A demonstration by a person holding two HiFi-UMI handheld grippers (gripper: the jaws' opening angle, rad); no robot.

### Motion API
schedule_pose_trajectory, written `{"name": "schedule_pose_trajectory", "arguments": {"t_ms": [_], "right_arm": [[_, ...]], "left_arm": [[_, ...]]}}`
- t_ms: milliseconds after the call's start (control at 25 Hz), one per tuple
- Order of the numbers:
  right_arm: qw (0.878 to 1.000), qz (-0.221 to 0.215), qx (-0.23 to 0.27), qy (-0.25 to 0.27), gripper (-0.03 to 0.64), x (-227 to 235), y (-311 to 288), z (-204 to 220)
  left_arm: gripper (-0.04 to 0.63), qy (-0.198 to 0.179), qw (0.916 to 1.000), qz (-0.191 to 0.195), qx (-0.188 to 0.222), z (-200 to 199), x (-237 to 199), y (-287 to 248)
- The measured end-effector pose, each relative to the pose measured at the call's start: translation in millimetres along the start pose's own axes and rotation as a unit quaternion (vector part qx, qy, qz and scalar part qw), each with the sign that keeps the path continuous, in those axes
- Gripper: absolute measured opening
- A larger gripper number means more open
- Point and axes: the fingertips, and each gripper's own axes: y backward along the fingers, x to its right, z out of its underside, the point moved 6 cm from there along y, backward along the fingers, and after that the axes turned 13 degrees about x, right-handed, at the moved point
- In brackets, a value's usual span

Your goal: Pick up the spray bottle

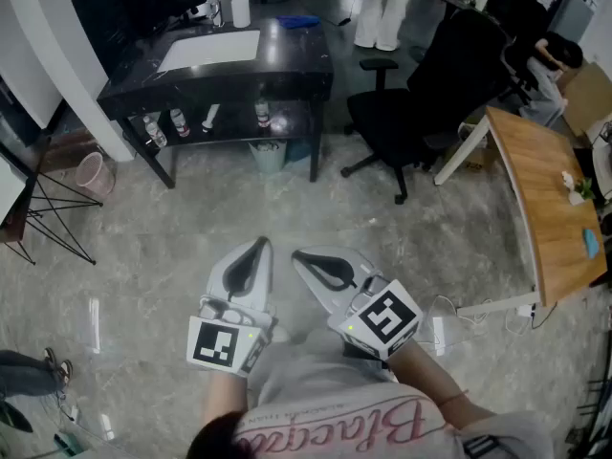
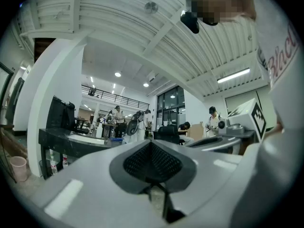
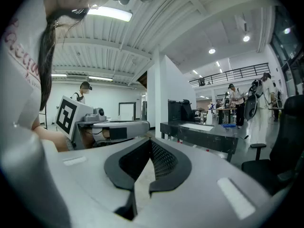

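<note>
spray bottle (image 1: 239, 8) is seen at 12 o'clock on black table (image 1: 296, 60); judged light, slick plastic, best taken at neck. left gripper (image 1: 260, 247) and right gripper (image 1: 298, 256) are clenched, empty.

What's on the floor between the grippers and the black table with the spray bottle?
Nothing. The head view shows only bare grey floor between the left gripper, the right gripper and the black table.

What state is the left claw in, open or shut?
Shut: the left claw has its tips pressed together in the left gripper view, with nothing between them.
</note>
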Motion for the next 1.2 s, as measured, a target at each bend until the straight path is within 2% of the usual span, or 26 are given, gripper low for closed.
{"name": "schedule_pose_trajectory", "arguments": {"t_ms": [200, 480, 720, 840, 960, 1200], "right_arm": [[1.0, 0.006, 0.005, -0.001, 0.002, -4, -16, 1], [1.0, 0.023, 0.015, 0.003, 0.002, -2, -36, 3], [1.0, 0.022, 0.015, -0.004, 0.002, -6, -52, 9], [0.998, 0.04, 0.026, -0.029, 0.003, 7, -58, 9], [0.998, 0.054, 0.023, -0.023, 0.002, 26, -72, 6], [0.998, 0.05, 0.024, -0.021, 0.003, 65, -102, 8]], "left_arm": [[-0.002, -0.002, 1.0, -0.004, 0.004, -6, -16, -3], [-0.002, -0.01, 0.9998, 0.017, 0.008, -6, -33, -5], [-0.002, -0.001, 0.9998, 0.018, 0.005, -5, -54, -9], [-0.002, 0.0, 0.9997, 0.023, -0.003, -1, -63, -16], [-0.002, 0.0, 0.9996, 0.026, -0.006, -1, -77, -32], [-0.002, -0.007, 0.9997, 0.021, -0.009, 4, -106, -72]]}}
